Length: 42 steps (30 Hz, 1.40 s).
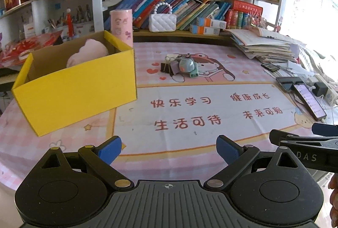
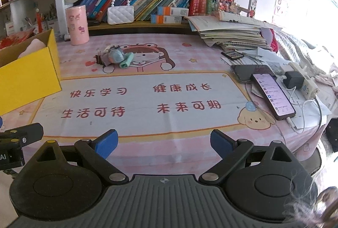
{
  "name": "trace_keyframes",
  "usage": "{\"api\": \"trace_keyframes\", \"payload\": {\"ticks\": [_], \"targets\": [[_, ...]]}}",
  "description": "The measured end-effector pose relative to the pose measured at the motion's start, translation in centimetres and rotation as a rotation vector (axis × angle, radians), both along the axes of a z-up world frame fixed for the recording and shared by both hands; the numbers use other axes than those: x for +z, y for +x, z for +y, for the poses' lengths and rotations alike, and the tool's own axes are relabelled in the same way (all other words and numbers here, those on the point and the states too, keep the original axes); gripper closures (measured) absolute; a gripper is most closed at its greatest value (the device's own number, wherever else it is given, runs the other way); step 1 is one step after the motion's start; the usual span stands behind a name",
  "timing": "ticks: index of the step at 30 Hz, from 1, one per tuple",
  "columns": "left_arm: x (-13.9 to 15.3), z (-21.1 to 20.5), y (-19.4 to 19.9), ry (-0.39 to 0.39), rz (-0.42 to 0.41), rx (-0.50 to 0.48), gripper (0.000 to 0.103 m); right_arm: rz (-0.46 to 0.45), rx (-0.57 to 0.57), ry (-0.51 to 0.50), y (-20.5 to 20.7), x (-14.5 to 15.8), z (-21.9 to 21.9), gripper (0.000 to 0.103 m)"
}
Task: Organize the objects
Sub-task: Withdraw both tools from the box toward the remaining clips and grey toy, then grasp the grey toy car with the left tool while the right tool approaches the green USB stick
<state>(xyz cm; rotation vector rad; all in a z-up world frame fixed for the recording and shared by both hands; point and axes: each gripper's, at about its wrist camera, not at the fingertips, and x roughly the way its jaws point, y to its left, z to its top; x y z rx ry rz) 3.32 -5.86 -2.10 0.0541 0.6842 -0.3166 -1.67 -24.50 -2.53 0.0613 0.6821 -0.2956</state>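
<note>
well beyond each wide, empty hand-held gripper, small items lie beside yellow box.

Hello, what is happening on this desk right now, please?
A person holds two grippers above a pink desk mat, tidying up. Both the left gripper and the right gripper are open and hold nothing. A yellow box on the left already contains a pink soft item. A small pile with a binder clip and a grey-blue toy waits further back.

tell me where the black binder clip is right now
The black binder clip lies on the pink desk mat, at the left end of the small cluster of items, right of the yellow box.
</note>
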Motion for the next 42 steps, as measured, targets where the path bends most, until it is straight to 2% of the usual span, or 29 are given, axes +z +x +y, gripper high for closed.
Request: {"api": "trace_keyframes", "payload": {"ticks": [15, 31, 38, 42], "targets": [[-0.9, -2.9, 4.9, 0.013, 0.044, 0.044, 0.005, 0.057, 0.051, 0.01, 6.0, -1.0, -3.1, 0.008], [-0.7, -7.1, 9.9, 0.034, 0.049, 0.084, 0.005, 0.055, 0.124, 0.03, 12.6, -1.0, -7.4, 0.009], [-0.3, -8.7, 12.3, 0.034, 0.036, 0.118, 0.007, 0.048, 0.168, 0.043, 15.4, -1.2, -9.2, 0.012], [-0.1, -9.5, 14.3, 0.009, 0.033, 0.134, 0.015, 0.048, 0.202, 0.047, 16.8, -1.4, -9.9, 0.019]]}}
